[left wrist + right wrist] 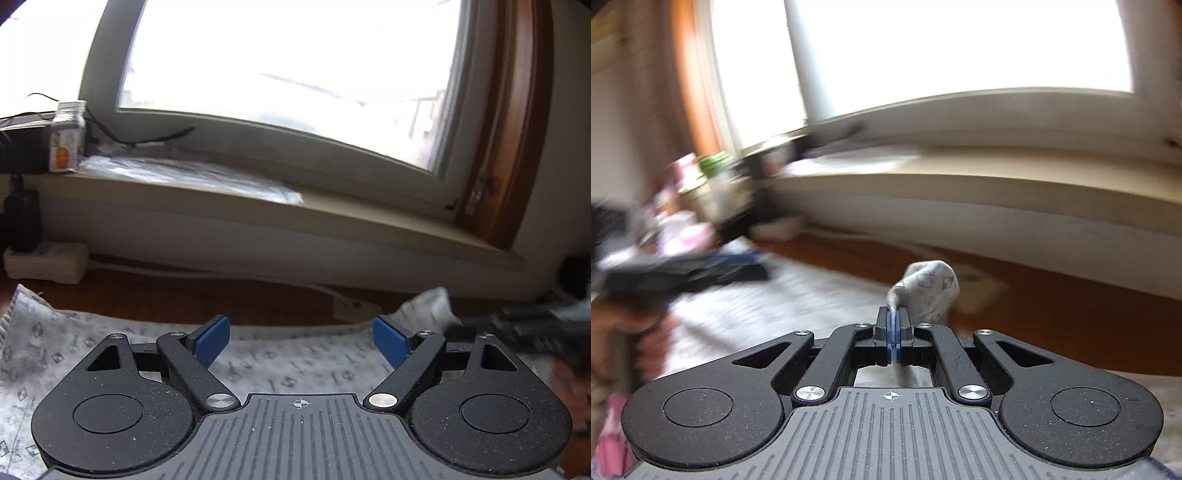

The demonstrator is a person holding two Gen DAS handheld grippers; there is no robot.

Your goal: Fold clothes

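Left gripper [301, 341]: jaws spread wide, blue pads [212, 341] well apart, nothing between them. It hangs over the cloth [110, 354], a pale grey garment with a small printed pattern, which lies flat on the brown table [166, 299]. Whether the pads touch the fabric cannot be told from the left view.

Right gripper [894, 328]: jaws pressed together, pinching a corner of the cloth [929, 290]. The pinched corner sticks up beyond the fingertips as a bunched lump, lifted off the table [1071, 314]. The rest of the garment spreads away to the left in the right view, blurred.

In the left view the raised corner shows at right [428, 306], next to the dark, blurred right gripper [535, 325]. In the right view the left gripper [683, 273] shows at left as a dark blur over the cloth, with a hand [624, 332] below it.

Background: window [277, 55] with a sill [221, 199]; a small jar [68, 136] with a metal lid and an orange label stands at the sill's left end, a clear plastic sheet [192, 173] lies beside it. A white power strip [44, 260] sits on the table under the sill. Items at the far left of the right view are too blurred to name.
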